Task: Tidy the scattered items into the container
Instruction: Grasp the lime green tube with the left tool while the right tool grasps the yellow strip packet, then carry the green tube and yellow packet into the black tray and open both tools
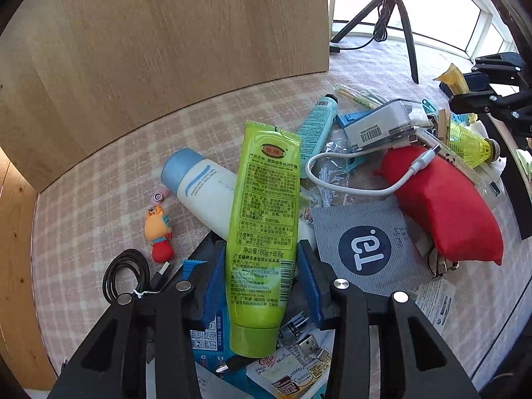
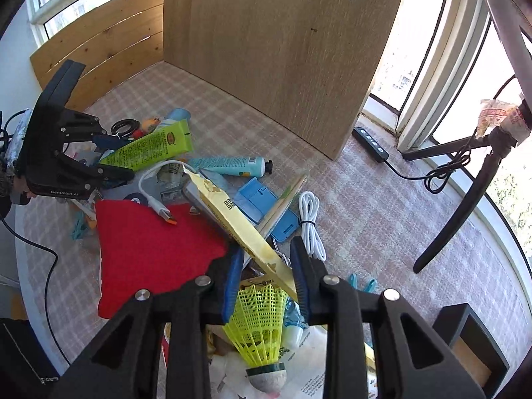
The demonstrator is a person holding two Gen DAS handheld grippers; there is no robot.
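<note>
Green tube [image 1: 262,232] clamped in my left gripper [image 1: 264,276], cap toward me, crimped end pointing away over the table [image 1: 99,206] clutter, gripper angled steeply down, my right gripper [image 2: 266,282] clamping a yellow packet [image 2: 239,226].

A sunlit home room by tall white-framed windows [image 2: 442,76] at the upper right, with pink-and-cream checked carpet [image 2: 382,206], a pale wooden cabinet panel [image 2: 282,50], a black power strip [image 2: 370,139], and a black tripod [image 1: 392,16] at the upper right.
</note>
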